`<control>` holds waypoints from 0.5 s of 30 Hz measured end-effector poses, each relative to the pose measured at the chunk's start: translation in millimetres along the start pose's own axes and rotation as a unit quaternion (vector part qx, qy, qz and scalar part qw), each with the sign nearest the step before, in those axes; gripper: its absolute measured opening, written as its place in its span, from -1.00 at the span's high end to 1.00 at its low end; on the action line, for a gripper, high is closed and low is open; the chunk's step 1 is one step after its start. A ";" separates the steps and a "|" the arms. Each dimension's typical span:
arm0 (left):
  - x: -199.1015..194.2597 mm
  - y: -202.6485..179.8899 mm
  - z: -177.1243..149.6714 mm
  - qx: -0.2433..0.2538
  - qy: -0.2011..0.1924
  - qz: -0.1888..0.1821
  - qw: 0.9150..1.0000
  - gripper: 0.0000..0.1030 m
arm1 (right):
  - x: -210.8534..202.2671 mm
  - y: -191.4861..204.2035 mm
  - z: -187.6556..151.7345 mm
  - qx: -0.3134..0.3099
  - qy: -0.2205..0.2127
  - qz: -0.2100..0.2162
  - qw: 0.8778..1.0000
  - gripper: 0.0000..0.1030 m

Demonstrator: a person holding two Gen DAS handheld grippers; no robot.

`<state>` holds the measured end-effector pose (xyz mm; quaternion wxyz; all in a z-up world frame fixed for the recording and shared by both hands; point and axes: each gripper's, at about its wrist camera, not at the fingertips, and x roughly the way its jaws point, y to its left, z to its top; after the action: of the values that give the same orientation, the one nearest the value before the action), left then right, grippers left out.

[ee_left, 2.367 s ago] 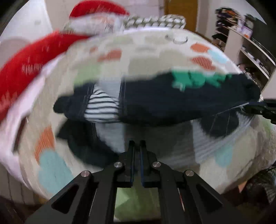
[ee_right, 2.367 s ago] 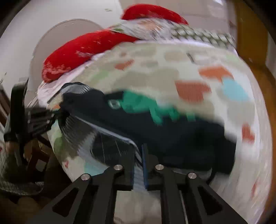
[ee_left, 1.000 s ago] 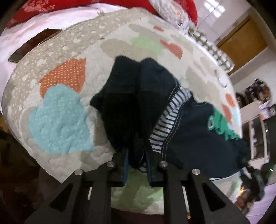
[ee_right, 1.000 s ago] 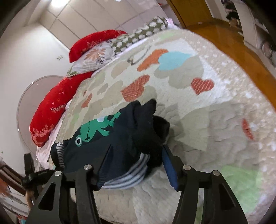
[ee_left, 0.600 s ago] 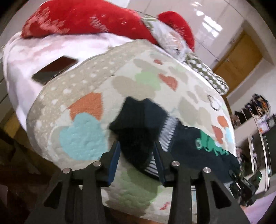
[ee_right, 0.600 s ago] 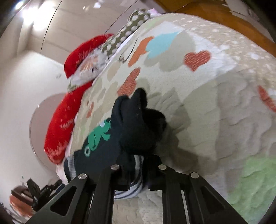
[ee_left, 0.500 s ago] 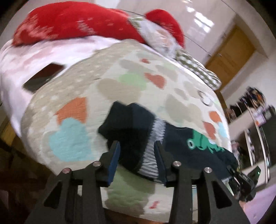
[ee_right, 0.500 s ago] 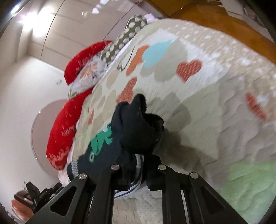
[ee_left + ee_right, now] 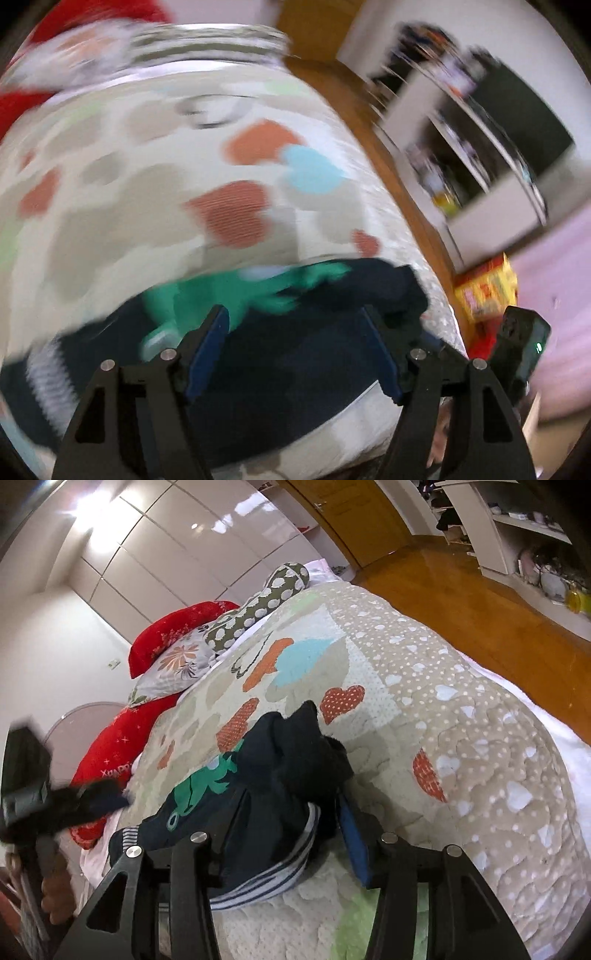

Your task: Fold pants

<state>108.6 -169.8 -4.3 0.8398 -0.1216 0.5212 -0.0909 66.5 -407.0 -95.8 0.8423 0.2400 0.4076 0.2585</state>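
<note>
Right gripper [image 9: 291, 834] nearest, jaws opening, straddling the bunched leg end of the pants [image 9: 258, 786] without pressing it; striped lining pokes out below; left gripper [image 9: 295, 354] jaws also opening, hovering over the dark cloth mid-garment, view badly blurred, nothing gripped; pants lie on the quilt [image 9: 461, 738] at the near edge of the bed, partly folded, green frog print [image 9: 199, 786] facing up; beyond, red pillows [image 9: 173, 635] against the wall; risk: the loose bunched end looks likely to spring back or slide off the edge once released; a jaw could snag the lining on withdrawal.
</note>
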 end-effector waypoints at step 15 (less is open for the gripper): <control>116.5 -80.3 27.8 0.119 0.115 -0.020 0.986 0.52 | 17.3 5.4 -10.0 -0.050 0.005 -0.012 0.999 0.69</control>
<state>182.8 -275.9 -67.9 0.7808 -0.0203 0.5971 -0.1827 66.4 -390.1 -107.7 0.8540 0.1914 0.4014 0.2700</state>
